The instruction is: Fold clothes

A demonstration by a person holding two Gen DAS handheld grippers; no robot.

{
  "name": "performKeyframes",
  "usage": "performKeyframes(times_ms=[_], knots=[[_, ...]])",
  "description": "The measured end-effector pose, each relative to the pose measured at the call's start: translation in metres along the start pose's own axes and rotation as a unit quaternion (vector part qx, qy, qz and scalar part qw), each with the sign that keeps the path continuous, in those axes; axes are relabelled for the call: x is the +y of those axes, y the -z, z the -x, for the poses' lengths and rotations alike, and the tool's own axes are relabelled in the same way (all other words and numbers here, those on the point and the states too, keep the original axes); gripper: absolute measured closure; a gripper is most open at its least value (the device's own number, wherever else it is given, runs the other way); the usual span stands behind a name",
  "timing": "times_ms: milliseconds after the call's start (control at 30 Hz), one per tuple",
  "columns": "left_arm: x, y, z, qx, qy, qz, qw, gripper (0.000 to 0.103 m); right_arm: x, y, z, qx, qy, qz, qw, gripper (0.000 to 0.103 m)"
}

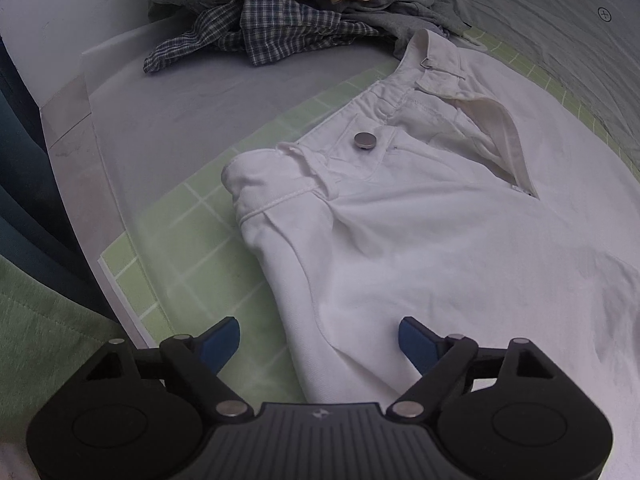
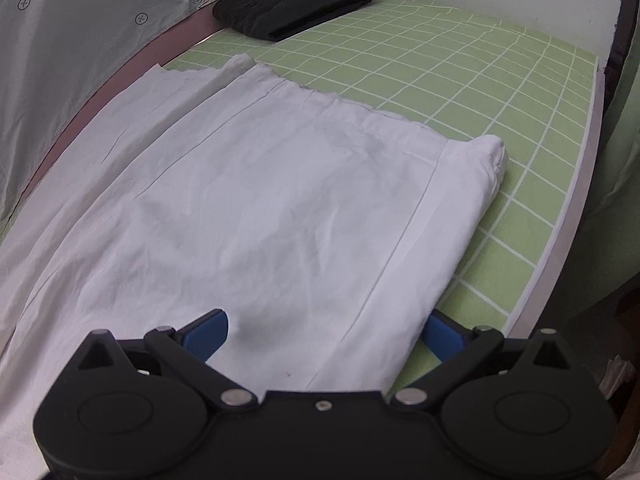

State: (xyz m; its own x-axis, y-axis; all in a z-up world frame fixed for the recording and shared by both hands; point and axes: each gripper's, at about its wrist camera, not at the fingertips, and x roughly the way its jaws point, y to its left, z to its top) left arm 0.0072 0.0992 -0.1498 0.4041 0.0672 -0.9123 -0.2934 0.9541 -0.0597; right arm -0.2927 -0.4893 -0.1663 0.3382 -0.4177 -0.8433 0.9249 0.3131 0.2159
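White trousers (image 1: 420, 232) lie flat on a green grid mat (image 1: 188, 240). In the left wrist view I see their waistband with a metal button (image 1: 365, 139) and the open fly. My left gripper (image 1: 320, 340) is open, its blue fingers astride the trousers' near edge just above the cloth. In the right wrist view the trouser legs (image 2: 256, 200) stretch away, hems at the far end. My right gripper (image 2: 326, 330) is open, its fingers spread over the near edge of the leg; the right finger (image 2: 442, 334) sits beside the cloth edge.
A pile of unfolded clothes, with a checked shirt (image 1: 256, 32) in front, lies at the far end in the left wrist view. A folded black garment (image 2: 296, 4) sits at the far corner of the mat (image 2: 480, 92). The table edge (image 2: 576, 184) runs along the right.
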Motion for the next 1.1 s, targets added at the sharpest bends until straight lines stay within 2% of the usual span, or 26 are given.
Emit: performKeyframes(times_ms=[67,100,133,167,200,233,300,333,400,467,667,867,1000,1100], knots=[[0.004,-0.001,-0.001,-0.001,0.010,0.009,0.9999,0.040,-0.004,-0.002,0.001,-0.004,-0.001,-0.024,1.000,0.002],[0.006,-0.002,-0.001,-0.001,0.016,0.013,0.9998,0.046,-0.005,-0.003,0.002,-0.007,0.004,-0.033,0.999,0.010],[0.007,-0.002,-0.001,-0.001,0.021,0.017,0.9996,0.055,-0.004,-0.004,0.003,-0.011,0.013,-0.034,0.999,0.016],[0.008,-0.003,-0.001,-0.003,0.023,0.021,0.9995,0.068,-0.004,-0.006,0.004,-0.013,0.025,-0.031,0.999,0.030],[0.009,-0.003,-0.001,-0.003,0.024,0.024,0.9994,0.072,-0.004,-0.007,0.004,-0.015,0.033,-0.030,0.999,0.042],[0.009,-0.004,-0.001,-0.003,0.022,0.025,0.9994,0.074,-0.007,-0.007,0.005,-0.016,0.034,-0.035,0.999,0.046],[0.009,-0.005,-0.001,-0.002,0.022,0.030,0.9993,0.080,-0.011,-0.009,0.006,-0.018,0.036,-0.044,0.998,0.062],[0.009,-0.005,-0.001,-0.002,0.022,0.033,0.9992,0.081,-0.014,-0.010,0.006,-0.018,0.036,-0.050,0.998,0.066],[0.009,-0.005,0.000,-0.004,0.020,0.041,0.9989,0.085,-0.021,-0.010,0.007,-0.021,0.027,-0.060,0.998,0.091],[0.008,-0.005,0.003,-0.008,0.019,0.046,0.9987,0.090,-0.024,-0.011,0.009,-0.026,0.016,-0.060,0.998,0.097],[-0.002,-0.008,0.019,-0.029,0.007,0.054,0.9981,0.096,-0.020,-0.017,0.022,-0.058,-0.034,-0.057,0.996,0.098],[-0.019,-0.030,0.055,-0.081,0.044,0.072,0.9931,0.097,0.017,-0.049,0.039,-0.109,-0.078,-0.024,0.991,0.099],[-0.044,-0.055,0.089,-0.139,0.069,0.068,0.9855,0.098,0.053,-0.082,0.057,-0.157,-0.122,0.001,0.980,0.099],[-0.064,-0.076,0.105,-0.177,0.078,0.066,0.9788,0.098,0.083,-0.112,0.074,-0.197,-0.160,0.020,0.967,0.099]])
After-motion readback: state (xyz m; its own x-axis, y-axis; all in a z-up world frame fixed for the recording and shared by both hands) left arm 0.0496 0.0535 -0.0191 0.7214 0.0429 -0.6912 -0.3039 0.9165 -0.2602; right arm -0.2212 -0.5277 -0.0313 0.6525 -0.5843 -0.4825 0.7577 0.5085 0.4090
